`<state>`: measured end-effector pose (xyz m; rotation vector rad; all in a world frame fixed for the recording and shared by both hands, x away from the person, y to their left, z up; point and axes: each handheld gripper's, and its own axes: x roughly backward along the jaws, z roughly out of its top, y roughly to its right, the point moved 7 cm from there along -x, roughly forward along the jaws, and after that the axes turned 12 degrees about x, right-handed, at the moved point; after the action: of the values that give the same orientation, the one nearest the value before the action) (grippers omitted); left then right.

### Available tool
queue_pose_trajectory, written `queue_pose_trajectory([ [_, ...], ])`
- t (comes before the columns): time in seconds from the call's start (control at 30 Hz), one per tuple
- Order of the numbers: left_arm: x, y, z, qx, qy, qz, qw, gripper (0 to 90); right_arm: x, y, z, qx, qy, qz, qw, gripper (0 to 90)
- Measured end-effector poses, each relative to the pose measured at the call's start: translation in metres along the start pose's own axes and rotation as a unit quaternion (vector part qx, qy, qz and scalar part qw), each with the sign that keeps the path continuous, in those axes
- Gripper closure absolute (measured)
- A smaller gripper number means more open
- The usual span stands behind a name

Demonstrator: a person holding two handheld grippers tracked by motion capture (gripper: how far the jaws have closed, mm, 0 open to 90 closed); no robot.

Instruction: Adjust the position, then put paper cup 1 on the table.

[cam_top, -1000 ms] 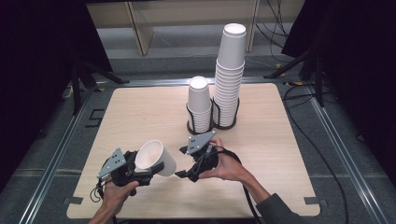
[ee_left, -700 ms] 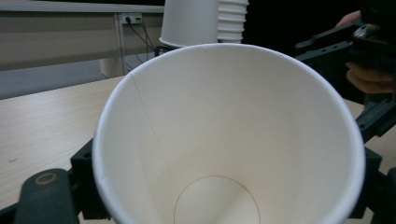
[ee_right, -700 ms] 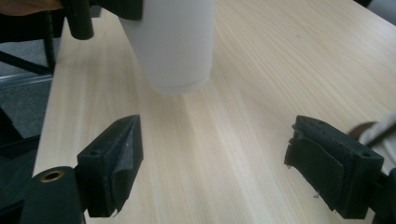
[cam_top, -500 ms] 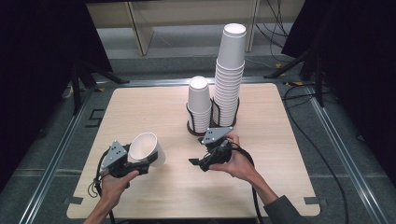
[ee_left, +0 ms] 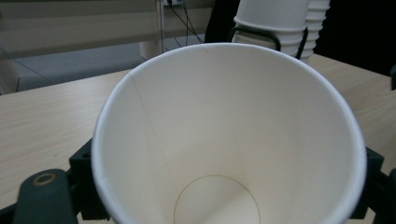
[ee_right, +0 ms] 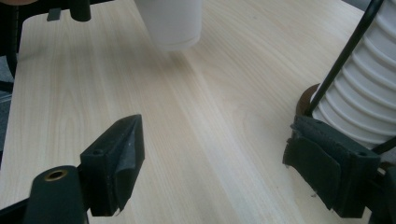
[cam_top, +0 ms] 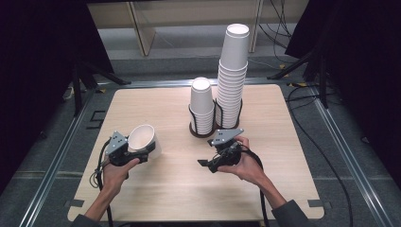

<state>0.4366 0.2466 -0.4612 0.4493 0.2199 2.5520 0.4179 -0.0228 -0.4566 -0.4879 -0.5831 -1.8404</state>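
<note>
A white paper cup (cam_top: 142, 137) lies tilted in my left gripper (cam_top: 144, 150), mouth toward the gripper's camera, low over the table's left front. In the left gripper view the cup (ee_left: 224, 140) sits between the black fingers (ee_left: 84, 163). The jaws have just been opening a little, and the cup is still held between them. My right gripper (cam_top: 208, 163) hovers right of centre, open, with bare table between its fingers (ee_right: 116, 154). The right gripper view looks across at the held cup's base (ee_right: 173, 23).
Two stacks of white cups stand in a black wire holder (cam_top: 208, 132) at the table's middle back: a short stack (cam_top: 202, 106) and a tall stack (cam_top: 233, 75). The tall one is close to my right gripper's right jaw (ee_right: 364, 93). The wooden table (cam_top: 179, 189) has dark floor around it.
The two grippers have drawn apart: the left one carried the cup leftward and a bit farther from the person, and the right one moved right toward the cup holder.
</note>
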Motion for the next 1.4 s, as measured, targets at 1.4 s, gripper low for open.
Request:
queue_pose_trajectory([
  [1.4, -0.056, -0.054, -0.001, 0.024, -0.02, 0.047, 0.9984, 14.7, 0.008, 0.006, -0.025, -0.023, -0.019, -0.01, 0.9995, 18.3],
])
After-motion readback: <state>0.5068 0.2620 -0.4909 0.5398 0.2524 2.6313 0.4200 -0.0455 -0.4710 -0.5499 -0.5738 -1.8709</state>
